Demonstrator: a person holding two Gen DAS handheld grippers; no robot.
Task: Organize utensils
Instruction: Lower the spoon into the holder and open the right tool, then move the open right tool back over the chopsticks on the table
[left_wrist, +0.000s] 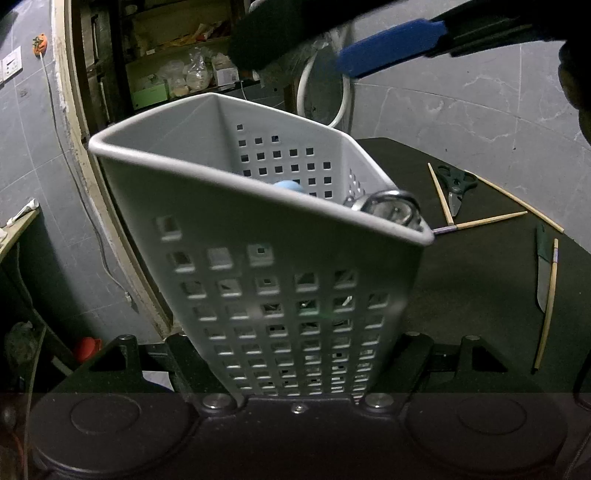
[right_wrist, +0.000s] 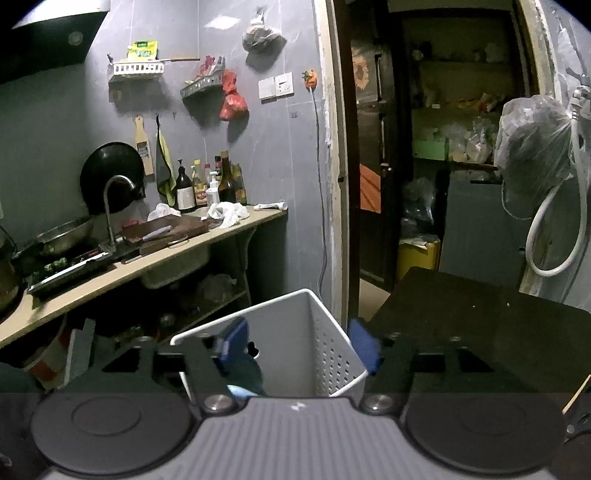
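Left wrist view: the grey plastic basket (left_wrist: 258, 206) is gripped by the left tongs (left_wrist: 299, 354), whose fingers are closed against its lower walls. The basket is tilted and fills the middle of the picture. Its walls are pierced with rows of small square holes, and its rim is rounded. No brand or lettering is seen on it. Inside, a light blue rounded end (left_wrist: 290, 185) is seen against the far wall, and a shiny metal ring-shaped utensil (left_wrist: 391, 206) is propped at the right corner. Above, one blue pad of the right tongs (left_wrist: 391, 51) is seen over the basket. To the right, on the dark worktop (left_wrist: 480, 277), green-handled scissors (left_wrist: 456, 184) are laid among pale wooden chopsticks (left_wrist: 491, 219). Further right, a knife (left_wrist: 541, 273) with a dark handle is laid just beside a single chopstick (left_wrist: 546, 306).

In the right wrist view, a green and yellow packet (right_wrist: 142, 49) on a wall rack and the labelled bottles (right_wrist: 207, 184) on the far counter are seen at left, but their print cannot be read. At centre, the right tongs are held open over the basket, blue pads (right_wrist: 232, 343) well apart and pressed on nothing. A dark utensil with a light blue end (right_wrist: 243, 373) is seen below the left pad.
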